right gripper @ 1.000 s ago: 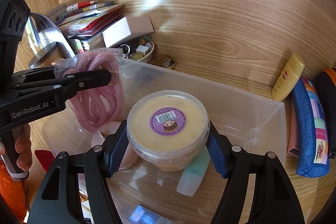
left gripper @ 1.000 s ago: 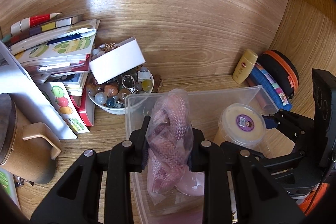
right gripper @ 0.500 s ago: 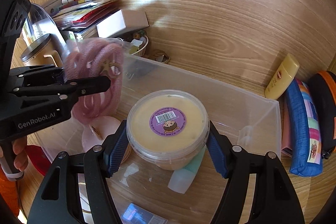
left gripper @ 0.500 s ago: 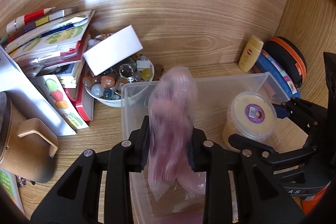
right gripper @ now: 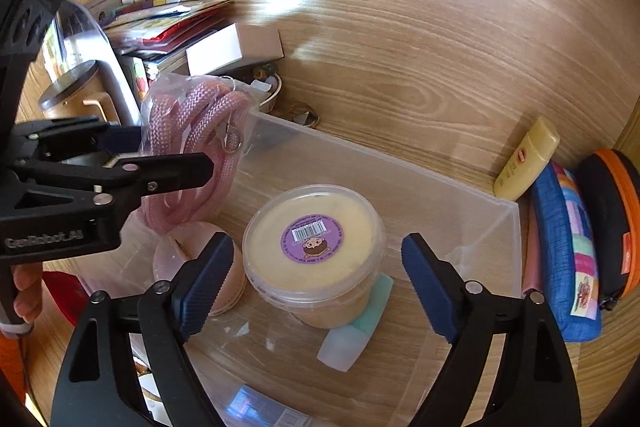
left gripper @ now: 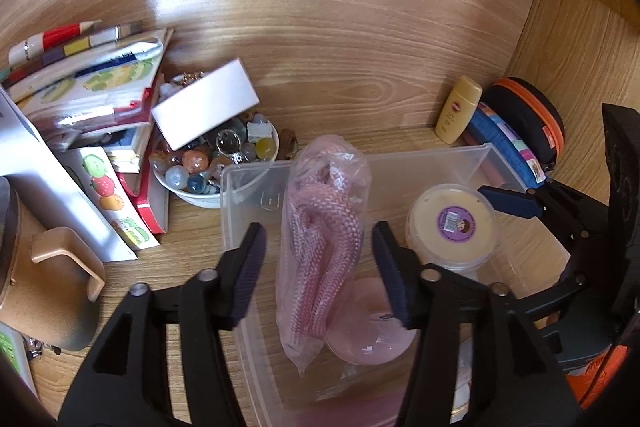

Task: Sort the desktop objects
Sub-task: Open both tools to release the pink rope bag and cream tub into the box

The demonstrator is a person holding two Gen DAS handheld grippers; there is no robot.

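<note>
Both jaws have just been opening: I'm releasing the bagged pink rope from my left gripper and the yellow tub from my right gripper (both landing in the clear bin, drop-off looking finished)

Right tongs, just opening, flank yellow tub inside clear bin.

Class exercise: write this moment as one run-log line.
left gripper: just opened, bagged pink rope between jaws, unpressed | right gripper: just opened around yellow tub | both in clear bin
</note>
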